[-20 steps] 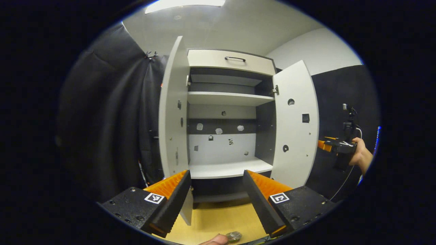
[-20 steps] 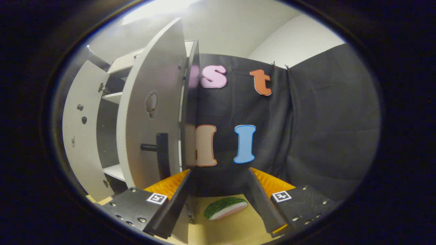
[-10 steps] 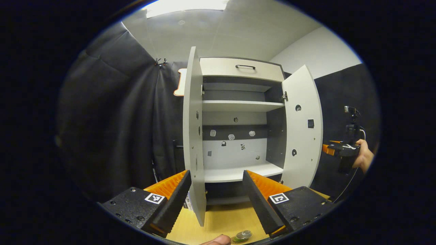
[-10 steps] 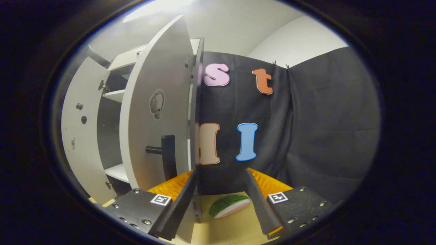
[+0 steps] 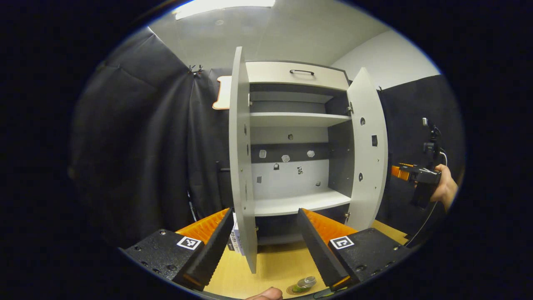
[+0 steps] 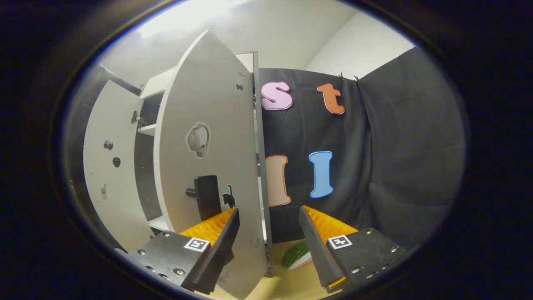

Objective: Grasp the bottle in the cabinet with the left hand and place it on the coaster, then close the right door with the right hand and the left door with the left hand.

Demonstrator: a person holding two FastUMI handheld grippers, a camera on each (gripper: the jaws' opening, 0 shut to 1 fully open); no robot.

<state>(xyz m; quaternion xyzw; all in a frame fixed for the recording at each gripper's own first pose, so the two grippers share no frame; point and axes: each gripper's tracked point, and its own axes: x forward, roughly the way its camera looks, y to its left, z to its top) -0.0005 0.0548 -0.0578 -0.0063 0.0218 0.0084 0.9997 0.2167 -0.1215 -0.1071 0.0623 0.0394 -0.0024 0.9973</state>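
Both cabinet doors open — left door (image 5: 240, 166), right door (image 6: 208, 166). Left gripper (image 5: 262, 250) and right gripper (image 6: 268, 250) fingers spread, empty — bottle (image 5: 305, 283) at tabletop's near edge.

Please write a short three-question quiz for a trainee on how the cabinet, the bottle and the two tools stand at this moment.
1. True or false: the bottle stands on the lower shelf of the cabinet.
2. Multiple choice: the right door is (a) fully shut, (b) open, with the right tool near its outer face, (c) taken off its hinges.
3. Fill in: the left tool is ____, with nothing between its fingers except the edge of the left door farther off.

Key: 1 false, it stands on the coaster on the table; 2 b; 3 open.
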